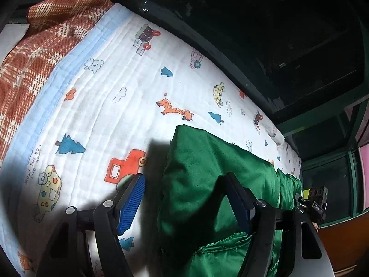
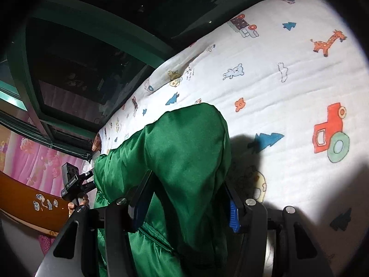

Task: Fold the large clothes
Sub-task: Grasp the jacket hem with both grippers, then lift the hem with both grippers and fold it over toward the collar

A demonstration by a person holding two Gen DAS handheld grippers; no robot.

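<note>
On a bed spread with a white quilt [image 1: 120, 73] printed with trucks, trees and giraffes lies one green padded jacket [image 1: 203, 175], bunched into a long ridge. In the left wrist view its long axis runs from 6 o'clock up toward 3 o'clock, with a rounded end pointing to 12 o'clock; in the right wrist view the same ridge runs from 6 o'clock toward 9 o'clock, its domed end [image 2: 196, 124] pointing up at 12.

There are two grippers, one per hand. The left gripper [image 1: 191, 198] stands wide apart: its blue ribbed pad at 7 o'clock sits clear of the cloth over the quilt, while the other finger lies against the jacket's fabric at 5 o'clock, so nothing is pinched (the jacket merely fills part of the gap). The right gripper [image 2: 186, 205] straddles the green bulk, both fingers sunk into the fabric at 6 o'clock, apparently clamped on the jacket; the pads are largely buried, so the exact contact is hard to make out.

One plaid orange blanket [image 1: 34, 53] sits at 10 o'clock in the left view. A zip line shows at the bottom of both views, cut off by the frame. Each view catches the other gripper only as a small dark shape at the edge. The dark window behind shows nothing legible.
</note>
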